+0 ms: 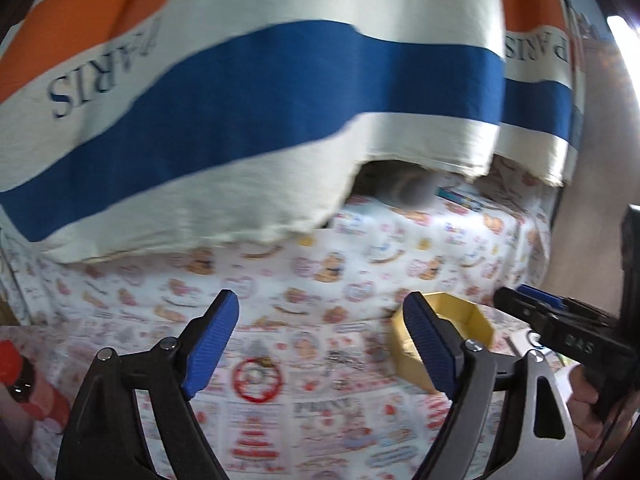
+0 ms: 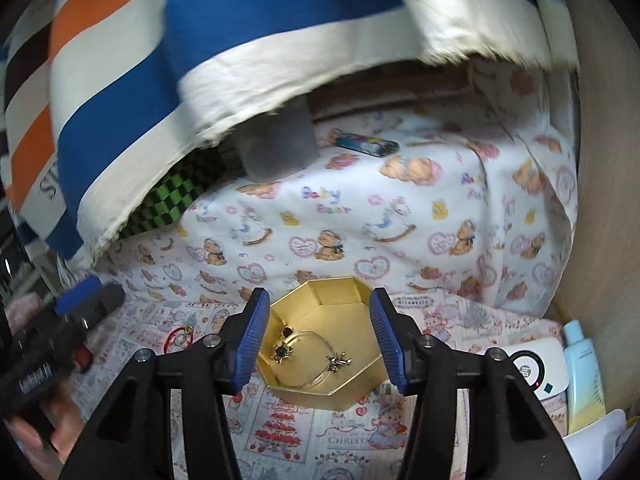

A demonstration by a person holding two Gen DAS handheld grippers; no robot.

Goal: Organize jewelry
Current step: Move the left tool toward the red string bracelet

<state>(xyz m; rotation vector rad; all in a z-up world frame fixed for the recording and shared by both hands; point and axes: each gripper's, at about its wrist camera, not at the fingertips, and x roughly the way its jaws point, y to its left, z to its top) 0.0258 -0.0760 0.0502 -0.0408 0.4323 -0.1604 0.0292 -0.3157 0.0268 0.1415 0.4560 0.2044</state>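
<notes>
A gold octagonal box point(image 2: 320, 390) sits on the printed cloth, holding a thin bangle point(image 2: 316, 338), dark-stoned earrings point(image 2: 282, 351) and a small silver piece point(image 2: 339, 361). My right gripper point(image 2: 318, 338) is open and empty, its jaws astride the box from above. In the left wrist view the box point(image 1: 452, 322) lies to the right behind the right finger. My left gripper point(image 1: 320, 344) is open and empty above a red string bracelet point(image 1: 256, 380) and a small silver chain point(image 1: 342, 360) on the cloth. The red bracelet point(image 2: 180, 338) also shows left of the box.
A striped orange, white and blue towel point(image 1: 240, 100) hangs over the back. A bear-print blanket point(image 2: 400, 220) covers a raised bed. A white device point(image 2: 536, 364) and a pale blue tube point(image 2: 584, 372) lie at right. A lighter point(image 2: 366, 142) lies further back.
</notes>
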